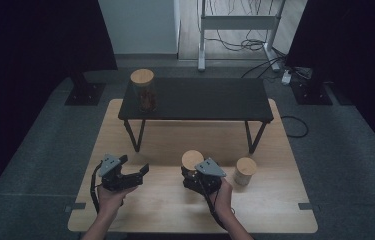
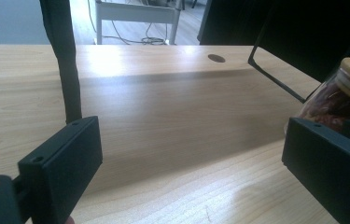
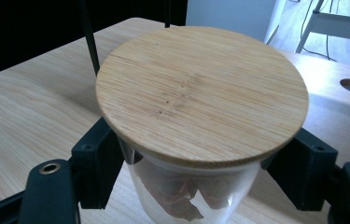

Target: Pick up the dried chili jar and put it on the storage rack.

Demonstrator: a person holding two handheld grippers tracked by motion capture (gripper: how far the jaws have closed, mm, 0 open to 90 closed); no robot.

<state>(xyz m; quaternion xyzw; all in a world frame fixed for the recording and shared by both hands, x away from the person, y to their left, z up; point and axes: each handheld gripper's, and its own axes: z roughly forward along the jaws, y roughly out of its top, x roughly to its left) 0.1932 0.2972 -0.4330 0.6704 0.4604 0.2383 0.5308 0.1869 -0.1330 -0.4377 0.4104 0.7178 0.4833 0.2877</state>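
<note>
The high view was dim and soft, with both sides lost in near-black and the brightest area at the top, on the white wall point(image 1: 140, 25) and pale floor. In the left gripper view, glare washed out the far wooden tabletop point(image 2: 130, 58), and a broad shadow crossed its middle. The right gripper view was evenly lit; the bamboo lid point(image 3: 200, 93) showed sharp grain

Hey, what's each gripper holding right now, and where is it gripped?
The right gripper clamps a glass jar by its sides, just under the bamboo lid. The left gripper is open and holds nothing.
</note>
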